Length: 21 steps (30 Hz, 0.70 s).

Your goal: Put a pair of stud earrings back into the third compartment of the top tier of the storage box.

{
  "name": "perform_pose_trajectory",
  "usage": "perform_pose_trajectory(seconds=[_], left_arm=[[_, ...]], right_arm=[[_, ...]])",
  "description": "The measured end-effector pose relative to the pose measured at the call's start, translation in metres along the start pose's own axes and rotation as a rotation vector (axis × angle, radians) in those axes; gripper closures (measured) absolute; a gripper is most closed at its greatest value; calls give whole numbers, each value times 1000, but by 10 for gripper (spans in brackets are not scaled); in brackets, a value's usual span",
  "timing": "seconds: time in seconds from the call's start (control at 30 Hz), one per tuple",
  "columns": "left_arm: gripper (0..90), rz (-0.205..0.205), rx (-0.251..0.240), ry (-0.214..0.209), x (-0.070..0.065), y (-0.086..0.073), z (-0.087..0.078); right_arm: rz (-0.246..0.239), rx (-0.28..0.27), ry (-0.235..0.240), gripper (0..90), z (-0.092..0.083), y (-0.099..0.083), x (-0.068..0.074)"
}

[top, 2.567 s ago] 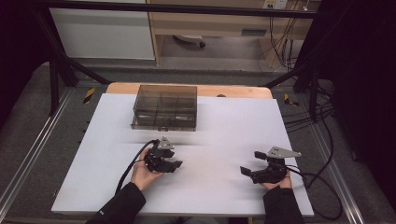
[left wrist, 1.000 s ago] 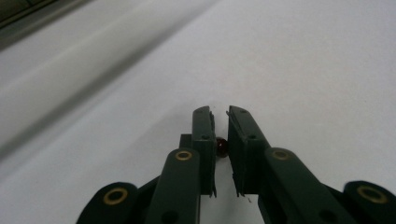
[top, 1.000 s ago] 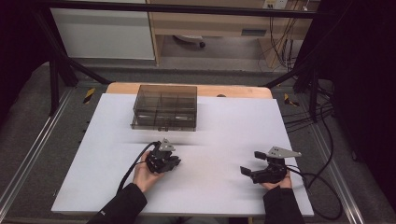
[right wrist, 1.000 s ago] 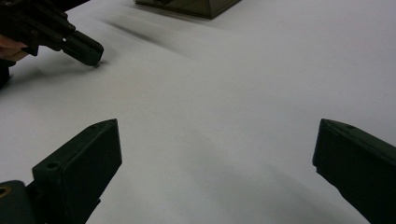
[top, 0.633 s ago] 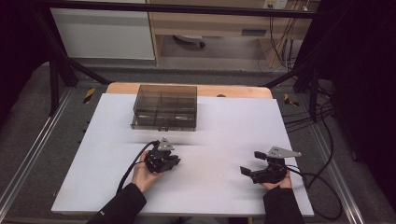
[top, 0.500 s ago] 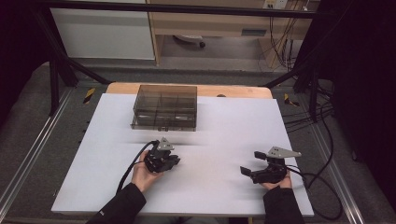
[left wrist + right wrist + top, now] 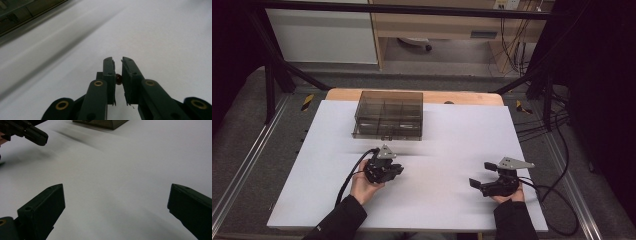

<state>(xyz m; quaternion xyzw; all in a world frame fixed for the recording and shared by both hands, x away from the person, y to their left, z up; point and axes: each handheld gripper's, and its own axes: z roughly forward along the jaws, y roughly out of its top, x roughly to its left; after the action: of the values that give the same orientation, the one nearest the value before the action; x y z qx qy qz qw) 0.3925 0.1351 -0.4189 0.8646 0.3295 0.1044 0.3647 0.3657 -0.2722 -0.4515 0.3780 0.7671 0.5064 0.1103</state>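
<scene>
My left gripper (image 7: 394, 170) sits mid-worktop, near the smoky translucent plastic compartment box (image 7: 388, 114) at the far edge; my right gripper (image 7: 482, 175) rests by the near right corner. Left gripper view: jaws narrowed on a small dark red round bead (image 7: 118, 78), probably hard and slippery, best pinched centrally. Right gripper view: jaws wide, empty.

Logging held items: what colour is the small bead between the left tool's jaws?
Dark red bead, clearest in the left gripper view.
</scene>
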Motion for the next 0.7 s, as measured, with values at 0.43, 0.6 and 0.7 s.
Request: perform_pose_trajectory(seconds=[0.43,0.6,0.7], left_arm=[[811,-4,-14,13,6,15,-15],[811,13,-21,23,8,26,-23],[811,22,-25,32,9,32,-28]], right_arm=[[0,1,0,18,0,0,0],[-2,5,1,18,0,0,0],[-2,5,1,18,0,0,0]])
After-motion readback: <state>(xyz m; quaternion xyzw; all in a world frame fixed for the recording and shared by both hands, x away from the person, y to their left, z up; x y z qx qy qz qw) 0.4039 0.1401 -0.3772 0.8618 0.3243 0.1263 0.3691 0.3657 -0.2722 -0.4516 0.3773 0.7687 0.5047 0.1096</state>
